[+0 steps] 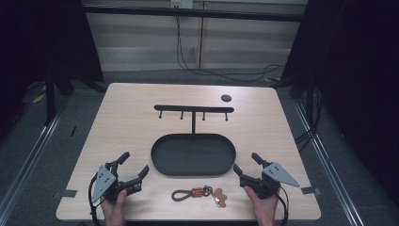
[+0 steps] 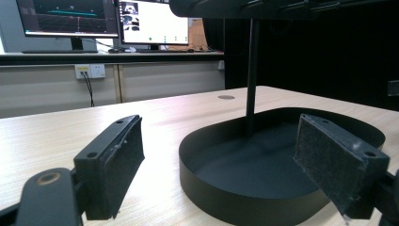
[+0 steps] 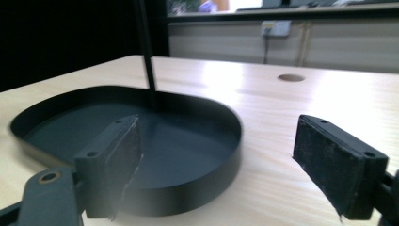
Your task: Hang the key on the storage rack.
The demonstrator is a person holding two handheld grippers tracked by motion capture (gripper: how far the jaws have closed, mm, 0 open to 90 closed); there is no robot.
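while both lying released, left gripper [image 1: 134,170] and right gripper [image 1: 245,167], best to pinch the light, floppy keychain [image 1: 200,193] at its stiff green cord loop, on the table [image 1: 117,117] just before the black tray [image 1: 157,155].

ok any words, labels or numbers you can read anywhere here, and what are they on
None can be read.
Left monitor: coloured graph lines and tiny marks, too small to read.
Right monitor: white window with small icons, too blurred to read.
Wall socket: no legible marking.
Keyring, black tray, rack and both grippers, left gripper and right gripper: no print visible.
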